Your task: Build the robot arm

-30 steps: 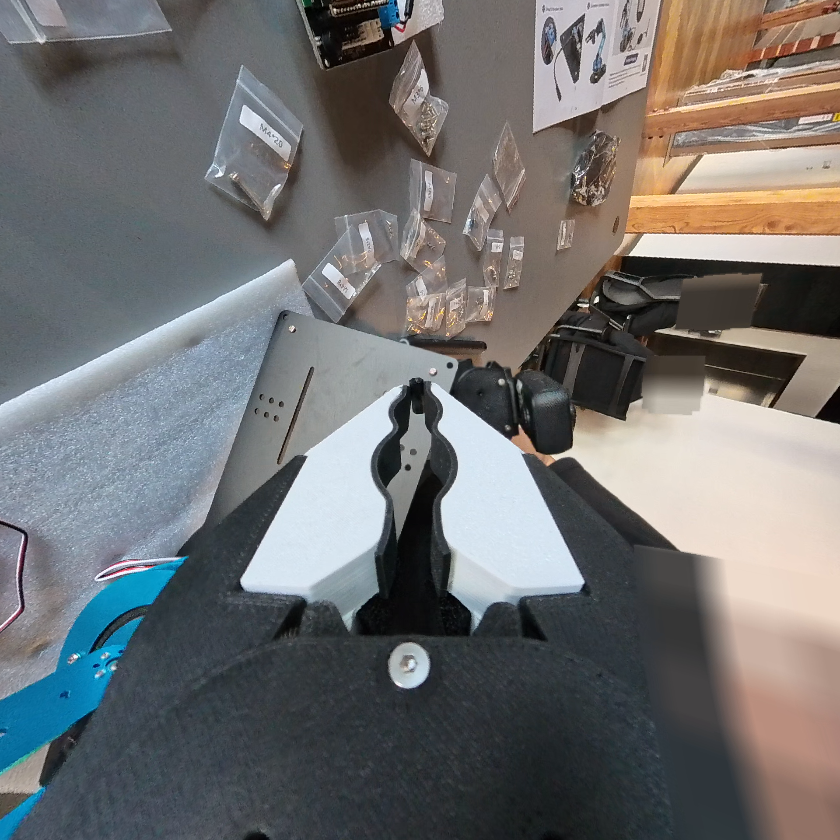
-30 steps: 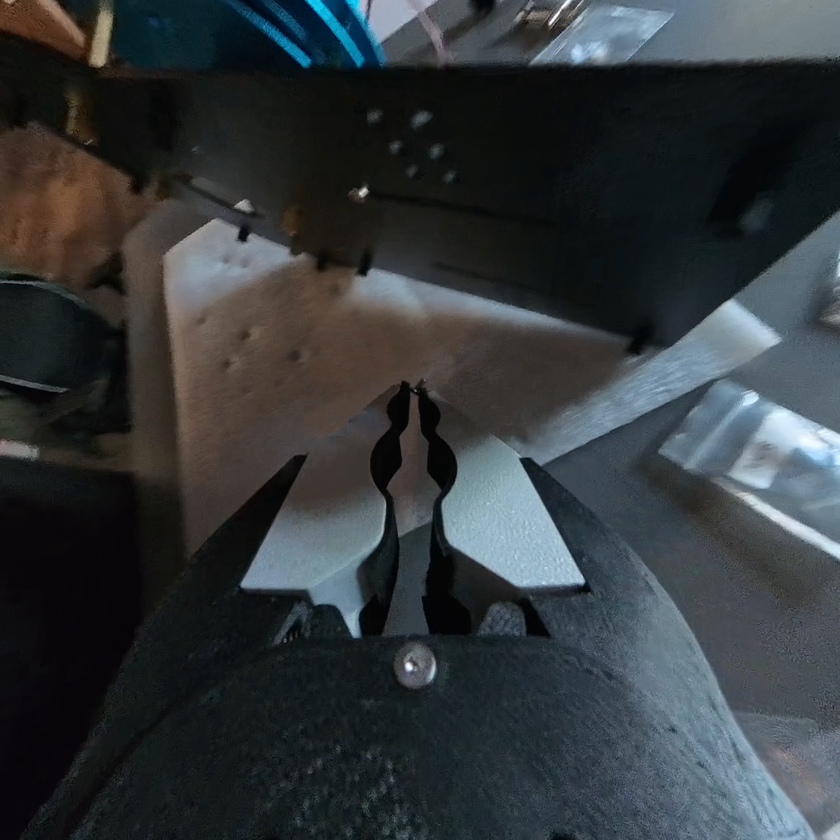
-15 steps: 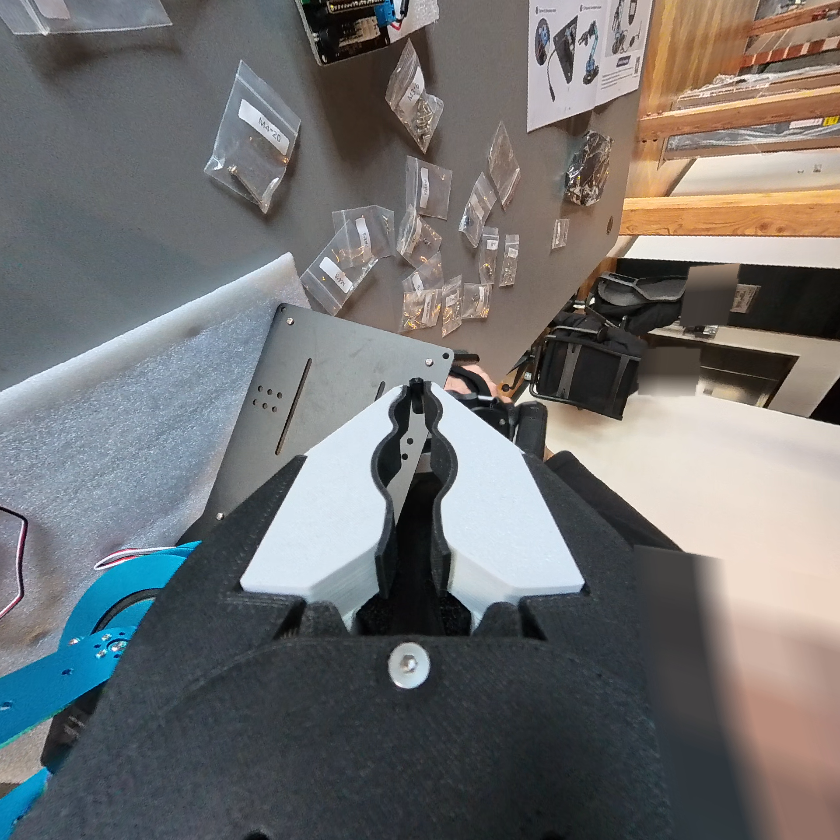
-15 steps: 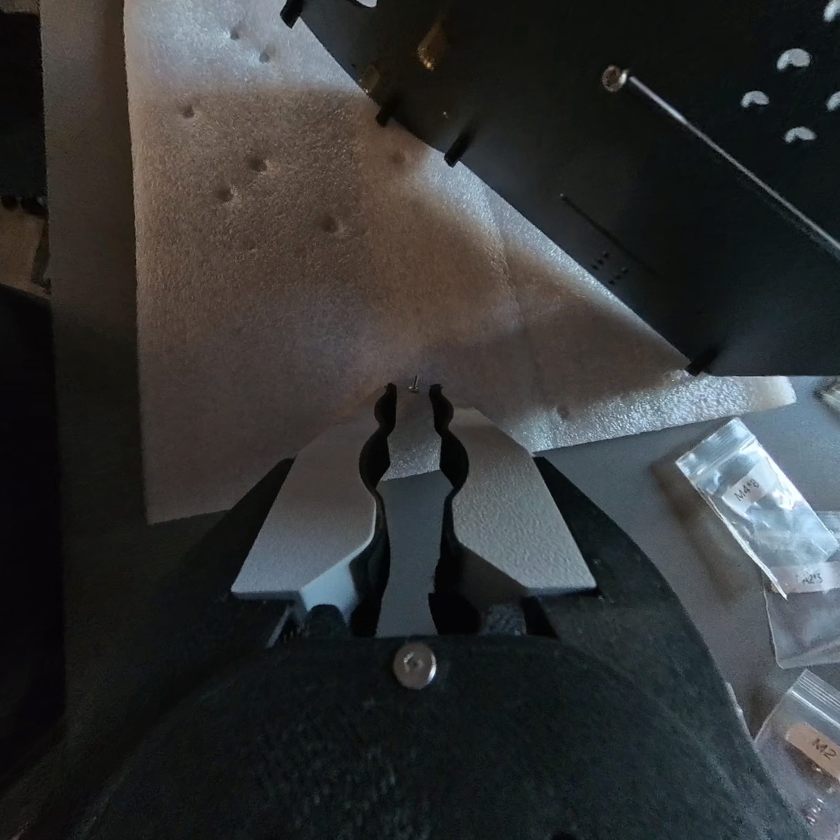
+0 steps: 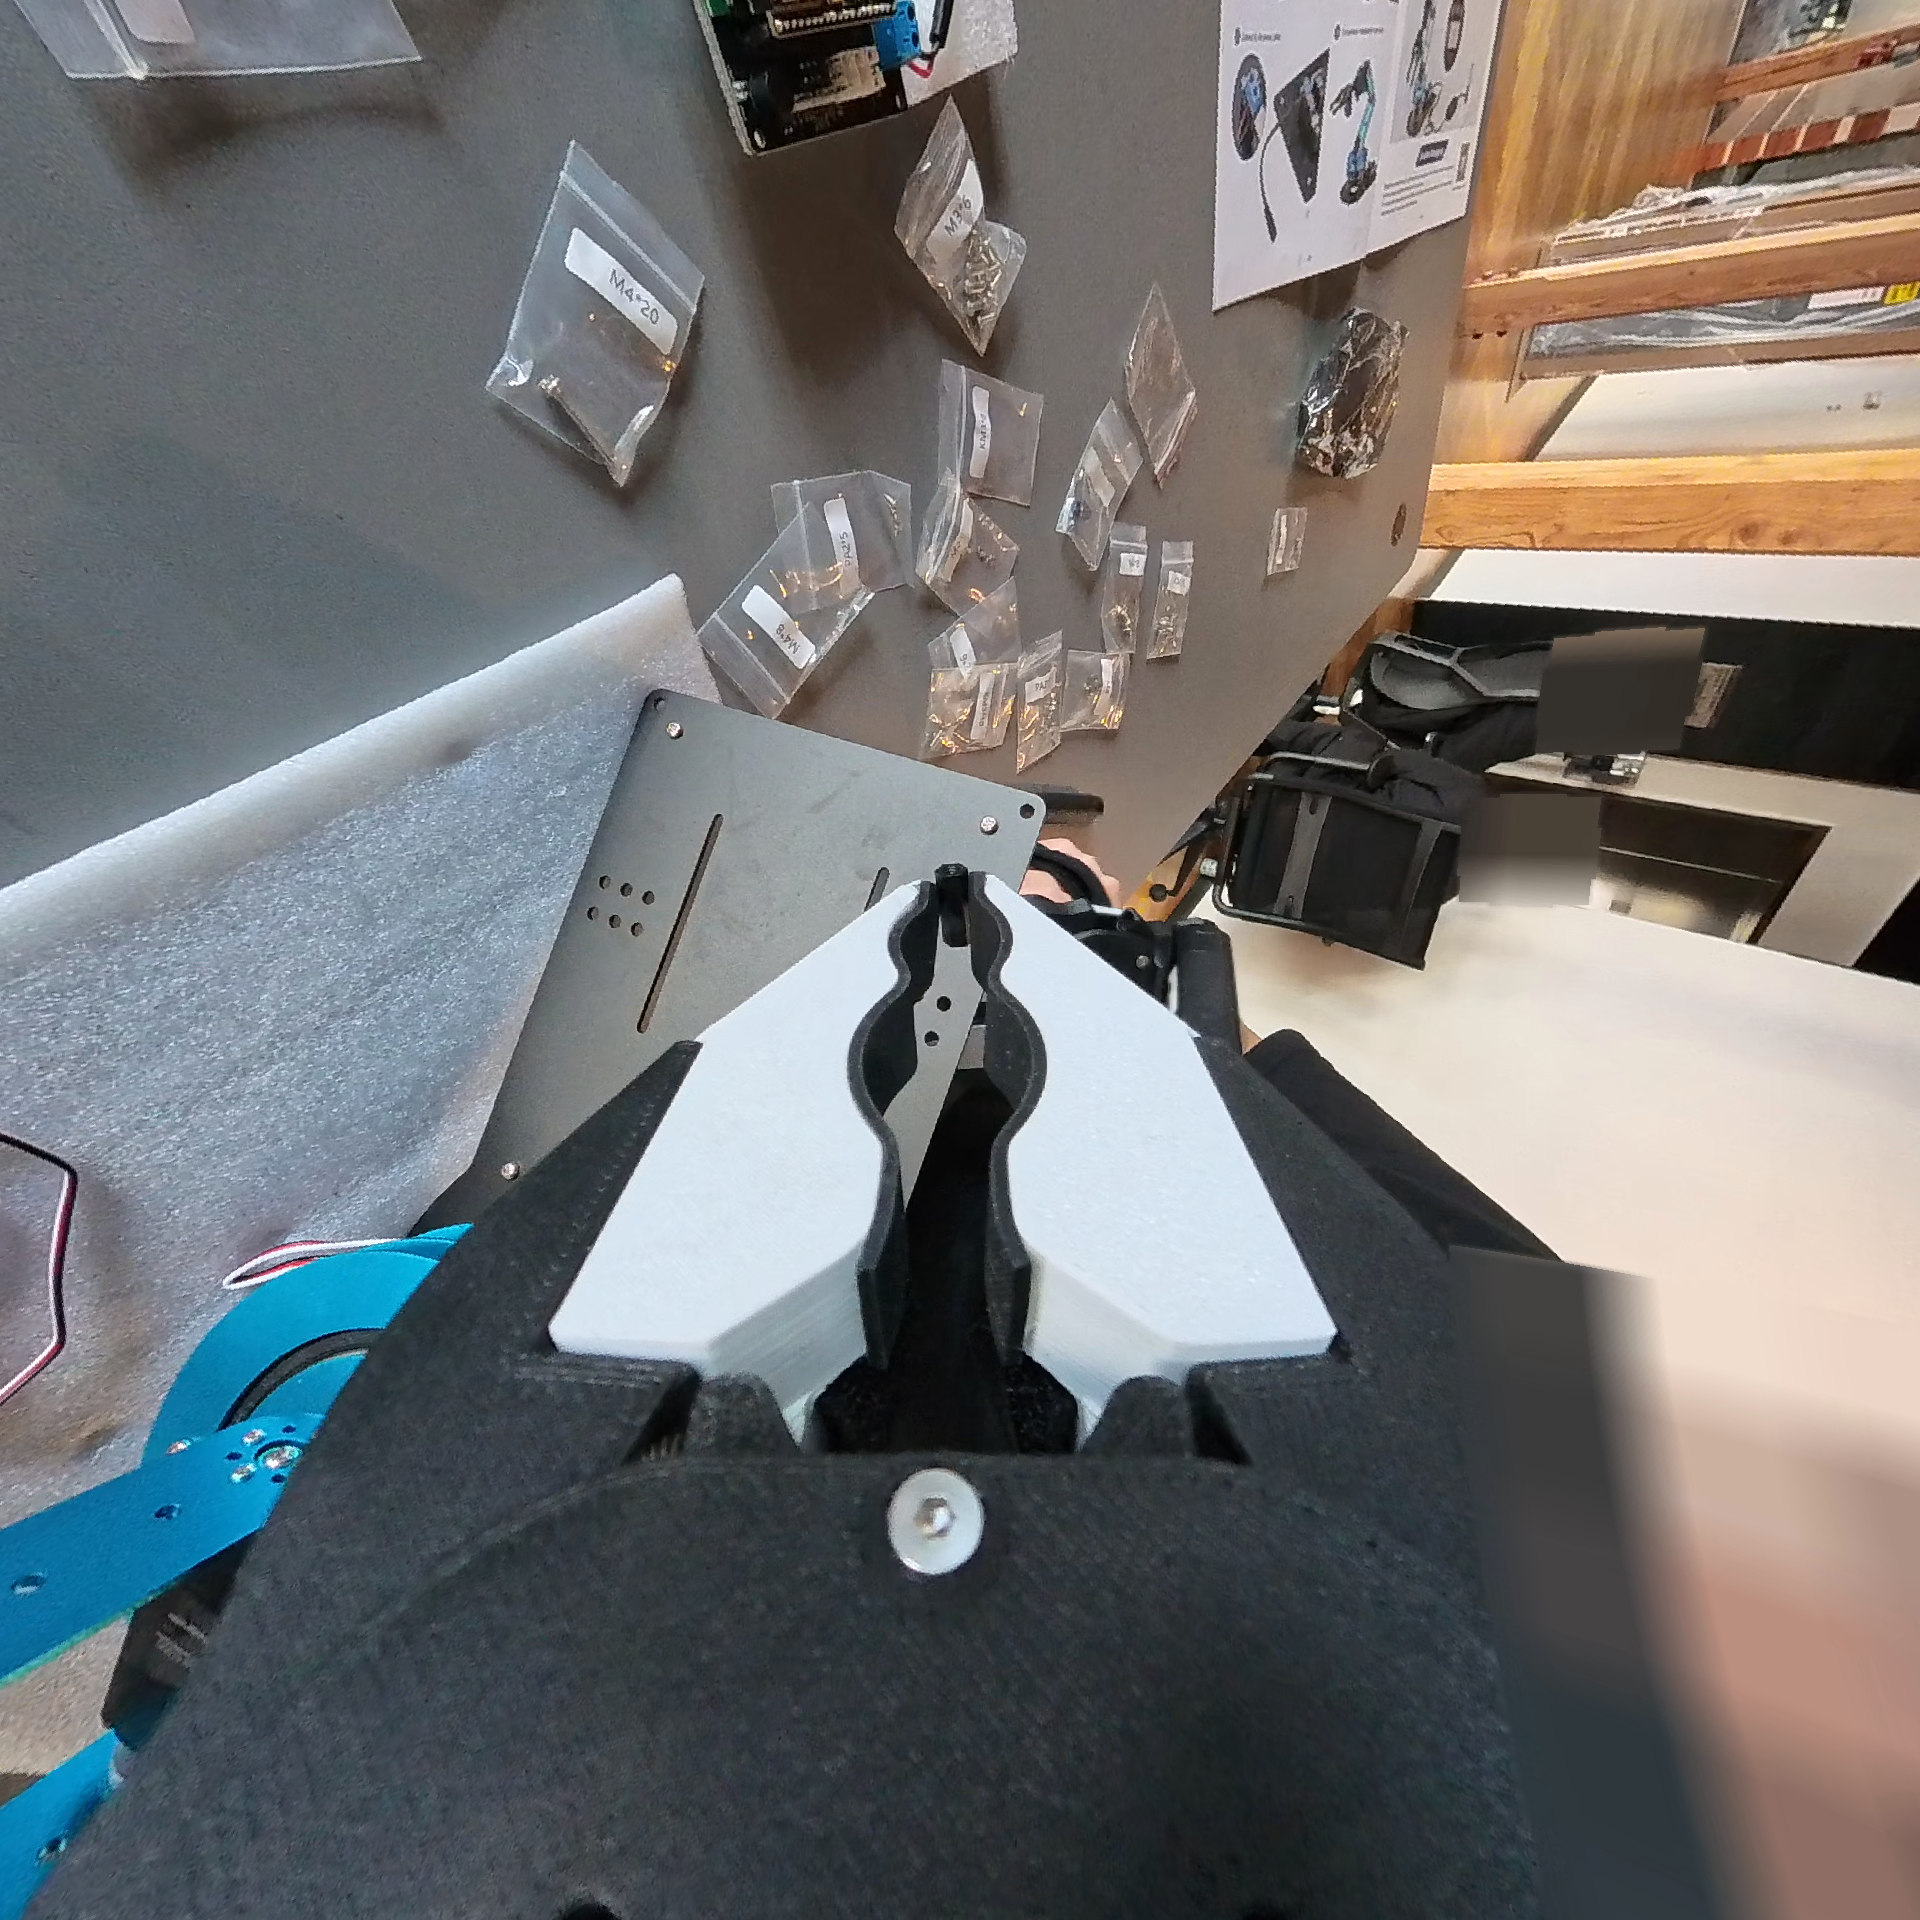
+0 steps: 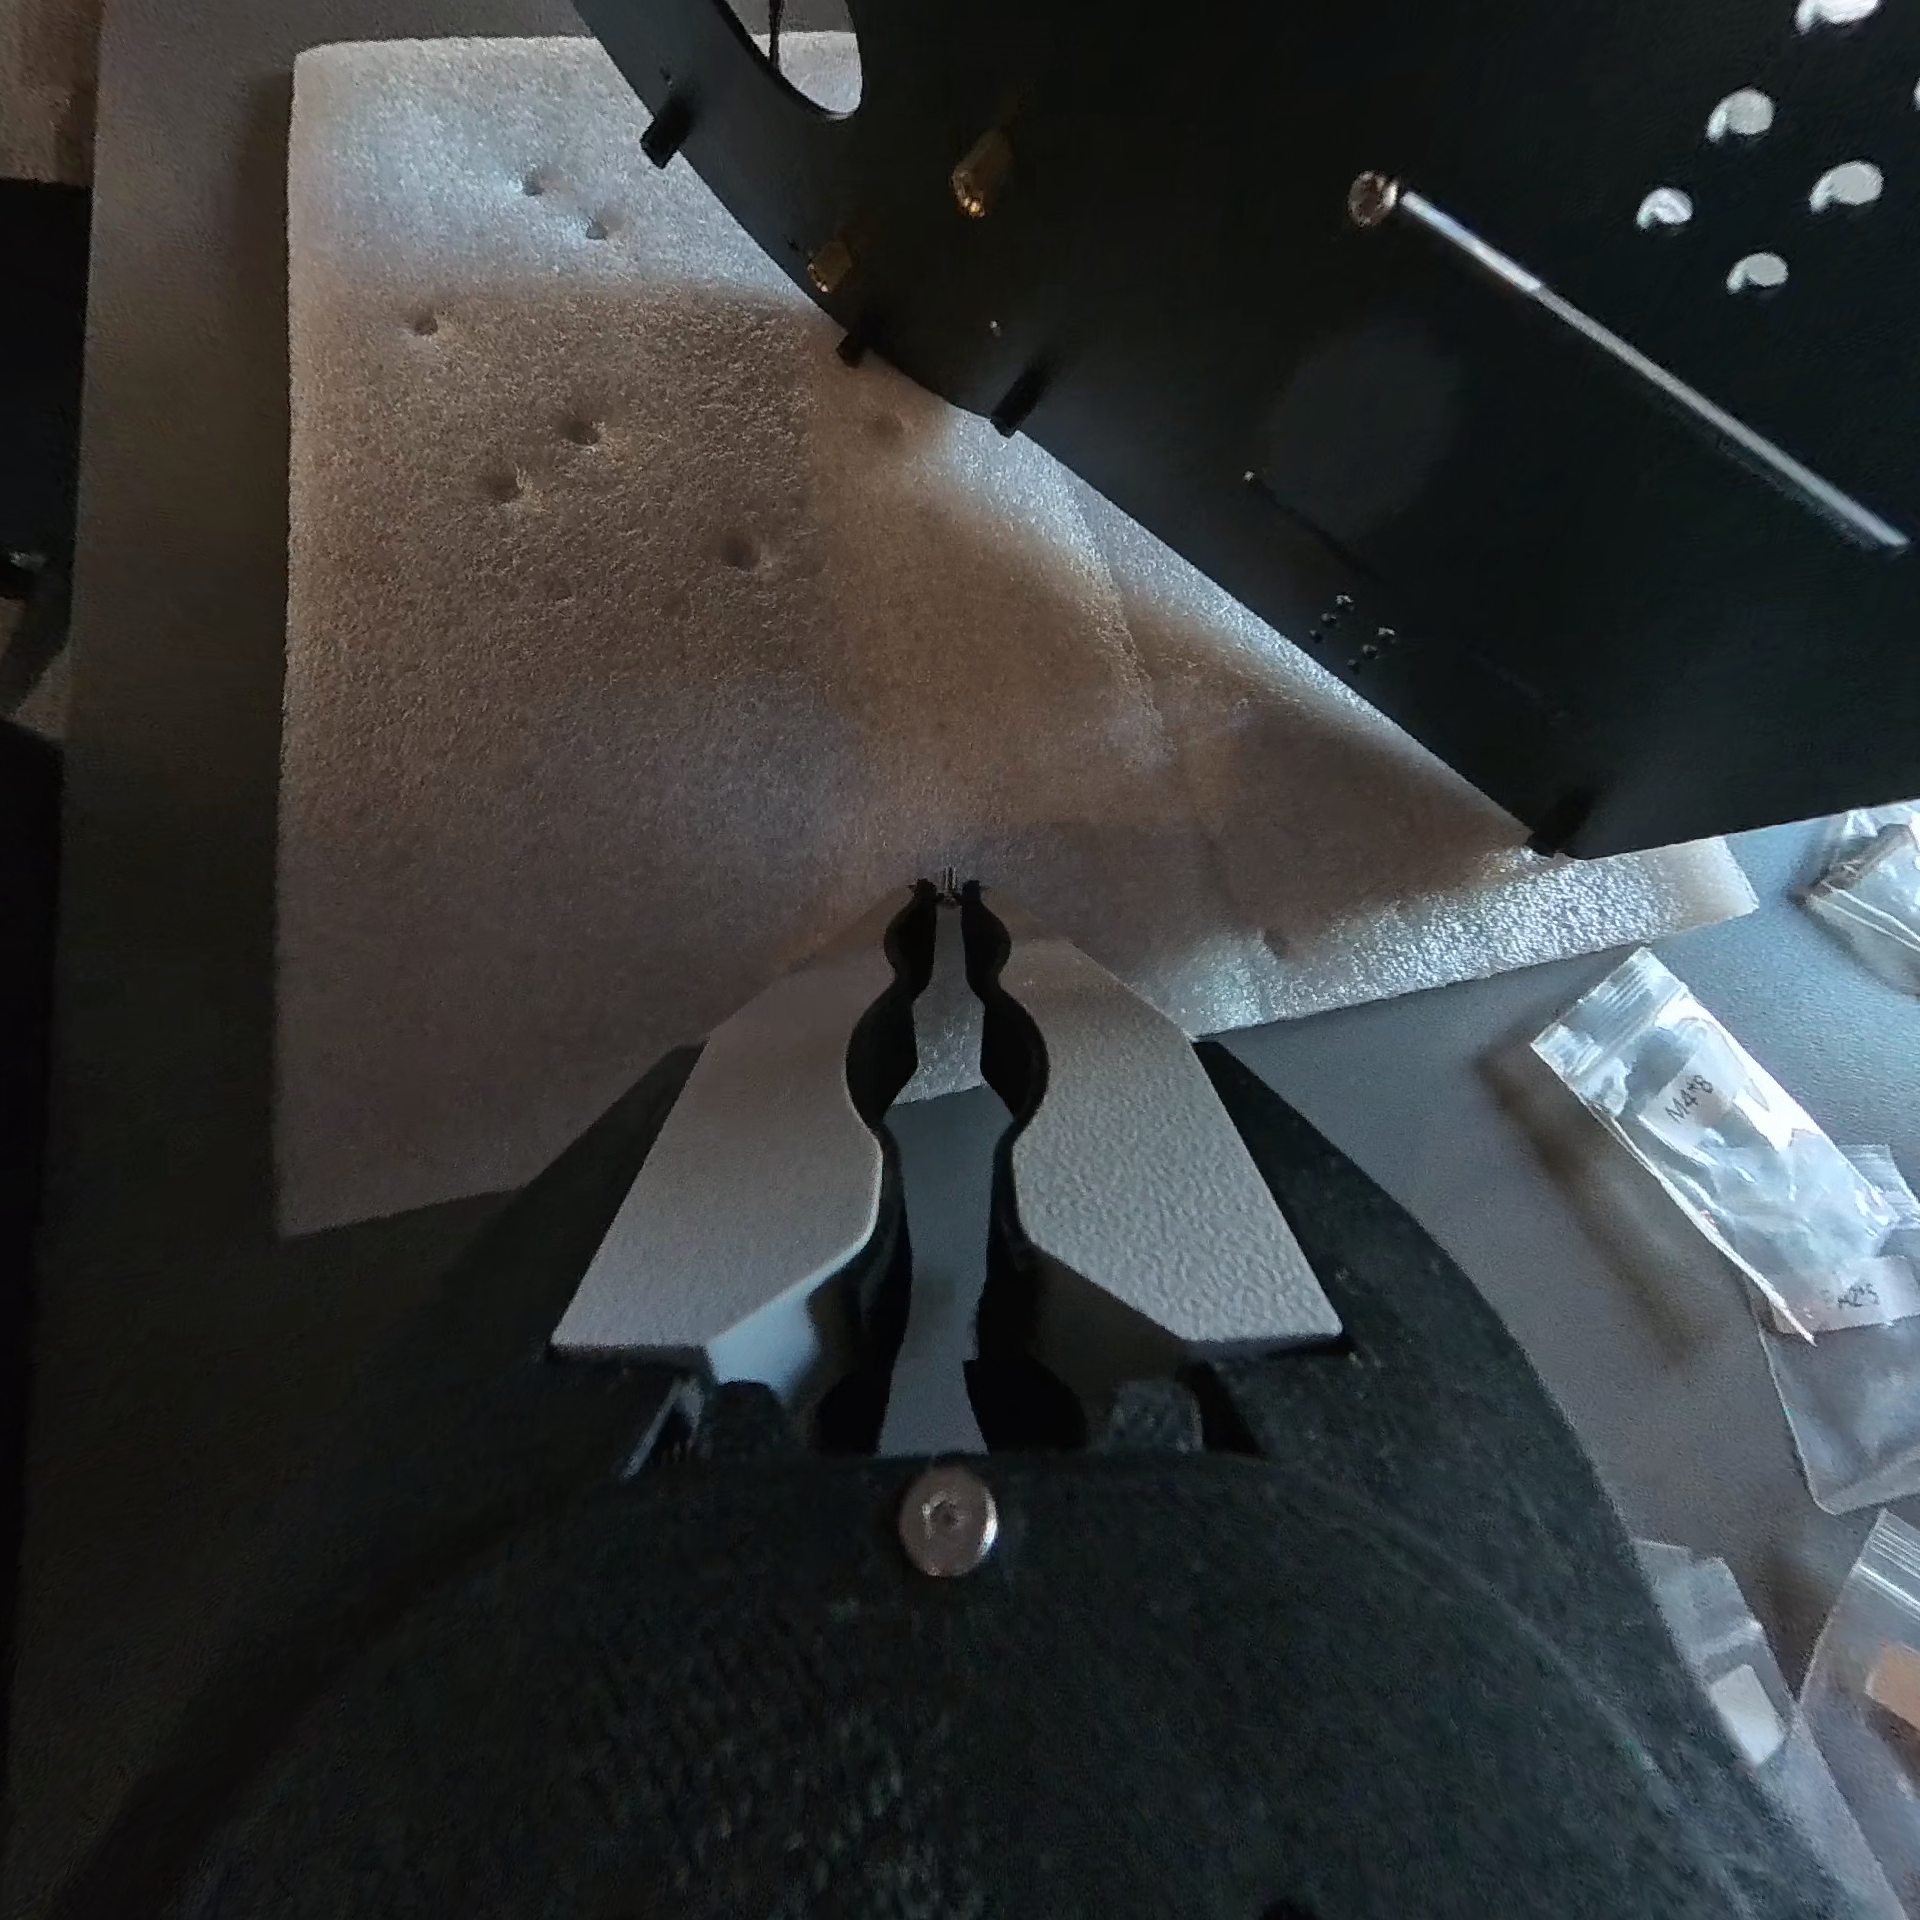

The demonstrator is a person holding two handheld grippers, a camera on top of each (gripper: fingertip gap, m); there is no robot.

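Left gripper (image 5: pixel 951 883) is clamping the near edge of the black plate (image 5: pixel 810 831), fingers clenched on it and holding it tilted up off the foam (image 5: pixel 312 987). Same grip as half a second back; the plate is barely shifting in that view.

Right gripper (image 6: pixel 945 896) is what's changing. Half a second ago its jaws were standing apart with the screw (image 6: pixel 948 881) just ahead of the tips. Now they're pinching in, with the screw sitting between the tips on the foam (image 6: pixel 623 727). It's reading as a grasp on the screw, but the screw is tiny, so contact is hard to confirm. The plate (image 6: pixel 1455 416) is hanging above and to the right, well clear of the tips.

Parts bags (image 5: pixel 603 312) are lying across the grey table (image 5: pixel 260 416). A blue bracket (image 5: pixel 156 1507) is sitting low left.
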